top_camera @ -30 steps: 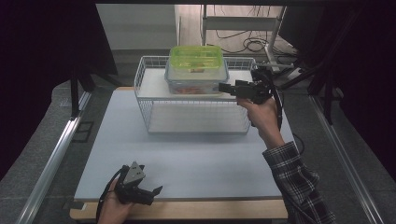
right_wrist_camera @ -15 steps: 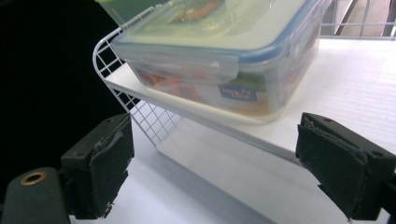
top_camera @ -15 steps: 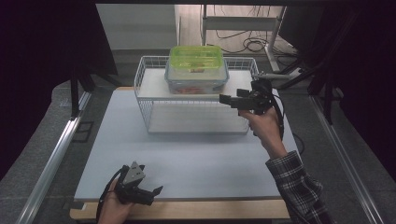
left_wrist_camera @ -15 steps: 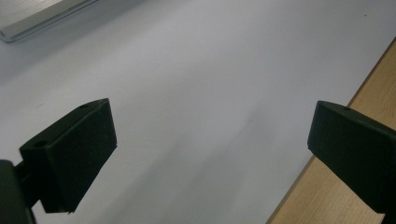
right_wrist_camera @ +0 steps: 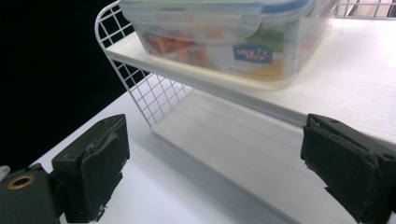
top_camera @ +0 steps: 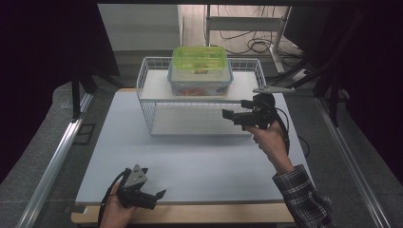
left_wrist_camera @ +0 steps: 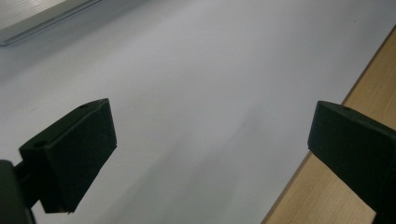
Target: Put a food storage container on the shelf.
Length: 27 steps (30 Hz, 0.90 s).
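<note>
A white wire rack [top_camera: 146, 102] with two shelves stands at the back of the white mat [top_camera: 190, 161]. On its upper shelf sits a clear food box with a blue-rimmed lid [top_camera: 199, 86], and a green-lidded box [top_camera: 198, 59] is stacked on top of it. My right gripper [top_camera: 229, 115] hovers at the rack's front right corner, below the upper shelf. Its jaws have just been opening and nothing is between them. The right gripper view looks past the open right gripper [right_wrist_camera: 215, 163] at the clear box [right_wrist_camera: 224, 42] and the lower shelf [right_wrist_camera: 243, 144]. My left gripper [top_camera: 153, 187] rests open at the mat's front left.
A wooden table edge [top_camera: 190, 214] runs along the mat's near side and also appears beside the left gripper [left_wrist_camera: 210, 140] as the wooden edge [left_wrist_camera: 373, 79]. A metal rail [top_camera: 52, 161] borders the left. Cables and stand legs [top_camera: 256, 45] lie behind the rack.
My right gripper has come down and toward me from the upper shelf's level to the rack's front right corner, its jaws spreading wider. The left gripper has not moved.
</note>
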Available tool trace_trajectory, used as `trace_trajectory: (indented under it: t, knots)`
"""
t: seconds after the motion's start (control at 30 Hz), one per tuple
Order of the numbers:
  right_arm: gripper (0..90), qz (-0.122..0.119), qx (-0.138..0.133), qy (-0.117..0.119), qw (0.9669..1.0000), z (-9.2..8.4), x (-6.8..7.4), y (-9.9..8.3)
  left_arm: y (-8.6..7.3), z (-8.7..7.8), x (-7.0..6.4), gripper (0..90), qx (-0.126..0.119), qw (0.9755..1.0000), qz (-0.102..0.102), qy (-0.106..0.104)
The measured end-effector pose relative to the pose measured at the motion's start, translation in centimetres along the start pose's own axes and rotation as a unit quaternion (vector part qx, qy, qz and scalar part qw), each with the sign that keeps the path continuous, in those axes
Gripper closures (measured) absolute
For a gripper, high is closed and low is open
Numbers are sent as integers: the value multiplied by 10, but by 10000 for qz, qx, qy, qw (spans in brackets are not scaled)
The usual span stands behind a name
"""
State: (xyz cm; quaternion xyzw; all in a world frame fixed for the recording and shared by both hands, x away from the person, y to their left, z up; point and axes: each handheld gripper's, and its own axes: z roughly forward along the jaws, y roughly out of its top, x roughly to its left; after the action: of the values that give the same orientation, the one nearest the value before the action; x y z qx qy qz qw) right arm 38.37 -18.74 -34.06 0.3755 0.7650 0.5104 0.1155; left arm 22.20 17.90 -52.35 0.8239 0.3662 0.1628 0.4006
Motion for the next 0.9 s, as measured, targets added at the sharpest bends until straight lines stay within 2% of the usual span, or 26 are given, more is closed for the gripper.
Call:
trace_trajectory:
  t: [0.27, 0.63, 0.73, 0.9]
  knots:
    - [69, -193, 80, -37, 9998, 1, 6, -15, 0, 0, 0, 8, -29, 10000, 13, -54]
    - [54, -313, 187, -50, 9993, 4, 7, -33, 0, 0, 0, 8, -8, 10000, 13, -47]
    - [43, -428, 233, -92, 9988, 7, 8, -42, 0, 0, 0, 9, 17, 10000, -18, -66]
    - [33, -434, 353, -67, 9984, 10, 8, -53, 0, -1, 1, 10, 39, 10000, -39, -82]
